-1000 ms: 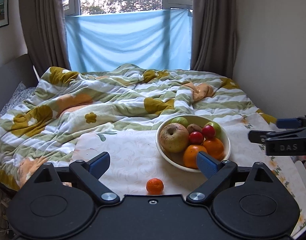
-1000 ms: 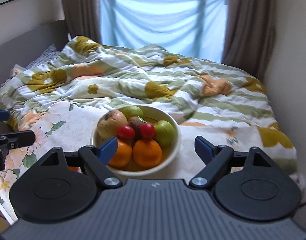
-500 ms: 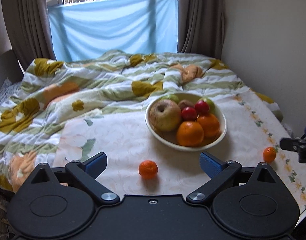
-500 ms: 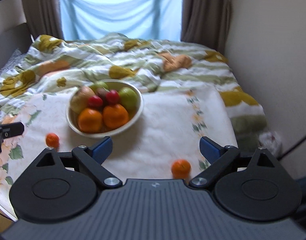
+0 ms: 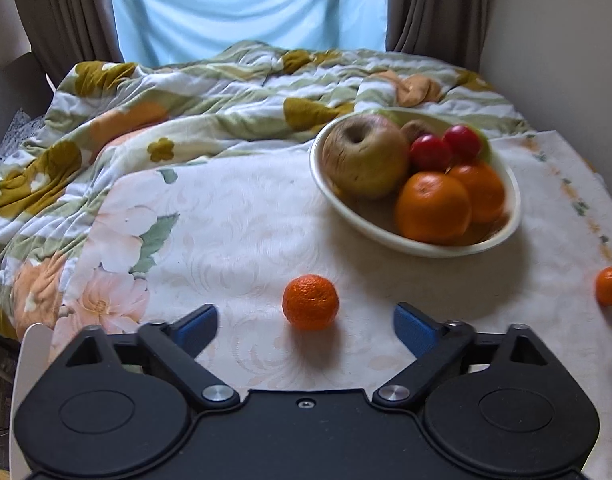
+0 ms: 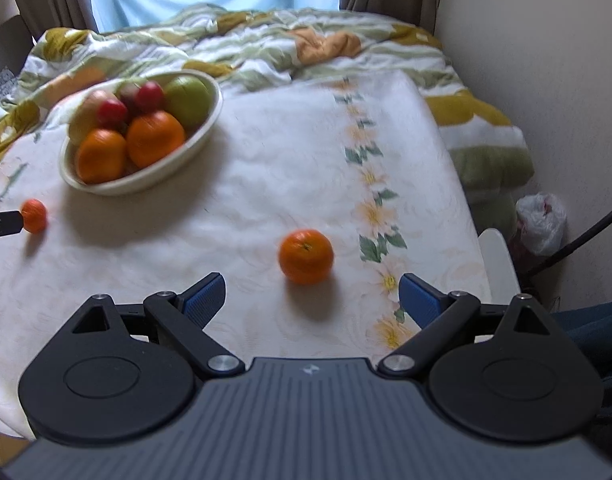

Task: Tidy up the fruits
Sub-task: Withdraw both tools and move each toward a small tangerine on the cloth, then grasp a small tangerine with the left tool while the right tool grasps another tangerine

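A cream bowl (image 5: 418, 245) (image 6: 145, 184) holds an apple, oranges, two small red fruits and a green fruit. Two mandarins lie loose on the floral tablecloth. One mandarin (image 5: 310, 301) sits just ahead of my left gripper (image 5: 303, 322), in line with the gap; the jaws are closing, wide apart, and the pads do not touch it. The other mandarin (image 6: 306, 256) (image 5: 608, 286) lies just beyond my right gripper (image 6: 312, 290), which is open and holds nothing. In the right wrist view the left mandarin (image 6: 34, 216) shows beside a left fingertip (image 6: 3, 224).
A rumpled flower-print duvet (image 5: 185, 112) lies behind the tablecloth. A wall (image 6: 546, 80) runs close along the right side. A white plastic bag (image 6: 542, 220) and a white curved edge (image 6: 498, 256) sit off the table's right edge.
Both grippers have sunk and tipped down toward the table. Each mandarin now lies close in front of its gripper's tips. The bowl looks nearer and larger.
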